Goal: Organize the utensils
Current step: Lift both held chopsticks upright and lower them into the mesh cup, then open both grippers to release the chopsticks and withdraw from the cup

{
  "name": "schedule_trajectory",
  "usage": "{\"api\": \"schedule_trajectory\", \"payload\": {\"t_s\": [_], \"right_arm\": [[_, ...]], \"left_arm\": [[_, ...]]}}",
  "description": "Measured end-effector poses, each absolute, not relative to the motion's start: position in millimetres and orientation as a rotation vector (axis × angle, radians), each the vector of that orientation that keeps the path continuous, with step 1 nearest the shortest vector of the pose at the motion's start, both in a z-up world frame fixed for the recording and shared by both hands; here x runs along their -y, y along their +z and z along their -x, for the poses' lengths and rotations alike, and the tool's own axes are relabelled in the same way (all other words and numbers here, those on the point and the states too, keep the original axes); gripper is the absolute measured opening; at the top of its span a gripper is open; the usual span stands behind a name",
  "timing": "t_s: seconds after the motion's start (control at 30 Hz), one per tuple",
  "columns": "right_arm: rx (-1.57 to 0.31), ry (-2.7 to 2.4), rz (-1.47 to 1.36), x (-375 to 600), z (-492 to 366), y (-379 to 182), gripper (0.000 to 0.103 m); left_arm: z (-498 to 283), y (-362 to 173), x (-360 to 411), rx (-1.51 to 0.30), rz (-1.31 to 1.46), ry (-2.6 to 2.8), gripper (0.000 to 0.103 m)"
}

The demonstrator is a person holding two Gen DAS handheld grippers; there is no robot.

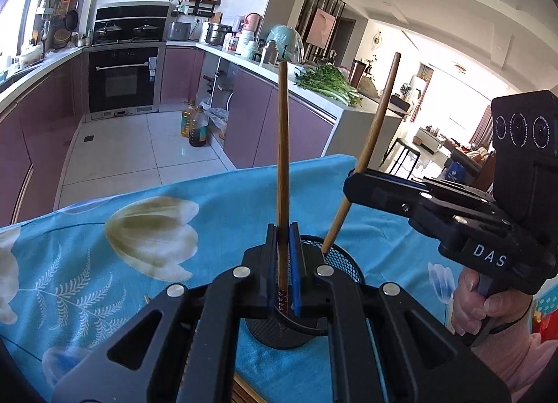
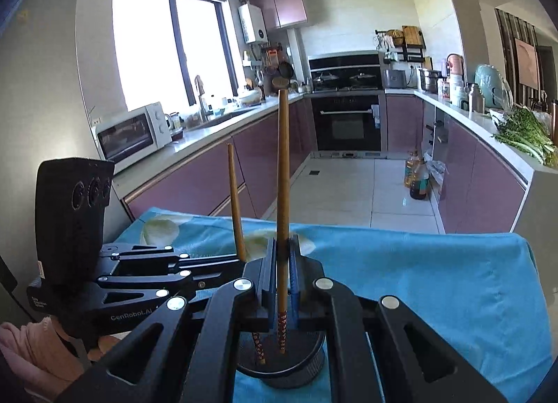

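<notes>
Left gripper [image 1: 283, 249] low in the frame's centre, clamped on an upright chopstick [image 1: 283, 158], patterned end down inside the black mesh holder [image 1: 343, 263]. Right gripper [image 2: 283, 256] likewise closed tight on a second chopstick [image 2: 282, 176], lower tip dipping into that same holder [image 2: 314, 364] beside the first. Seen from the left wrist, held aslant at right of frame. Holder standing on a blue floral cloth [image 1: 122, 256], kitchen counters in the background.
</notes>
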State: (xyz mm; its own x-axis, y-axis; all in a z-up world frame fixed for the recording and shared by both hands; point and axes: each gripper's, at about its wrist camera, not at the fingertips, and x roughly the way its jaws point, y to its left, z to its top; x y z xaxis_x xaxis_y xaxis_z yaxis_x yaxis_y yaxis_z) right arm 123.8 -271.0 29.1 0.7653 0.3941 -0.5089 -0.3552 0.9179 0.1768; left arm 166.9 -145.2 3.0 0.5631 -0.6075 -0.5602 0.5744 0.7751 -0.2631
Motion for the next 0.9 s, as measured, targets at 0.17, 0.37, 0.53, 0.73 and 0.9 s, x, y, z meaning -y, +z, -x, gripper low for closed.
{"api": "schedule_trajectory", "payload": {"t_s": [0.17,0.37,0.53,0.73,0.9], "right_arm": [[-0.639,0.405,-0.055,264,-135,18,0.006],[-0.657,0.401,-0.073,258,-145,15,0.006],[-0.672,0.409,-0.082,257,-154,15,0.006],[-0.671,0.395,-0.102,260,-161,15,0.006],[-0.672,0.394,-0.101,258,-163,20,0.006]], "left_arm": [[-177,-8,147,-0.701,0.043,-0.679,0.008],[-182,-10,144,-0.702,0.041,-0.655,0.012],[-177,-7,138,-0.679,0.039,-0.635,0.023],[-170,-3,131,-0.664,0.036,-0.624,0.026],[-163,-2,127,-0.657,0.031,-0.614,0.030]]}}
